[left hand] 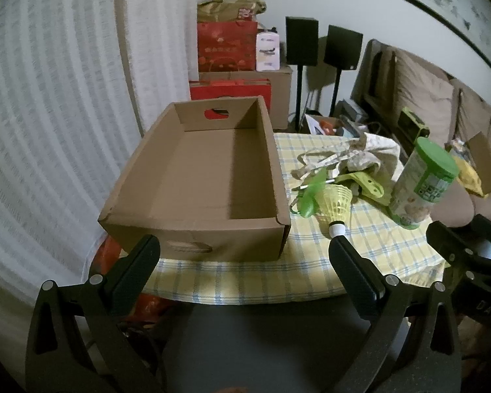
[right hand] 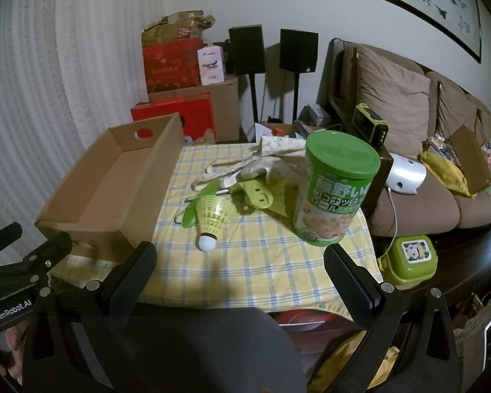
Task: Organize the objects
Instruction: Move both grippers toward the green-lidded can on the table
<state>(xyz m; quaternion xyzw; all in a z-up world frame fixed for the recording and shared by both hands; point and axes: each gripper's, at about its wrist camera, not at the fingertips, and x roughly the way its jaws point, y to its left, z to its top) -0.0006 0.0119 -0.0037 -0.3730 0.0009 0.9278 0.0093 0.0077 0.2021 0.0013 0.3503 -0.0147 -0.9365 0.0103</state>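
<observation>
A: Checked tablecloth (right hand: 262, 262) holds the lot. Where's the shuttlecock?

B: I see the yellow shuttlecock (right hand: 211, 219) lying mid-cloth, cork toward me, just right of the cardboard box (left hand: 193, 177), green-lidded can (right hand: 335, 193) upright further right.

A: Tongs?

B: Left gripper (left hand: 245, 258) and right gripper (right hand: 240, 263) both spread wide, nothing held, hovering at the near edge.

Left gripper (left hand: 245, 255) with jaws spread wide, angled downward, nothing between its fingers. Right gripper (right hand: 240, 262) likewise wide apart, tilted downward, empty, beside the left.
</observation>
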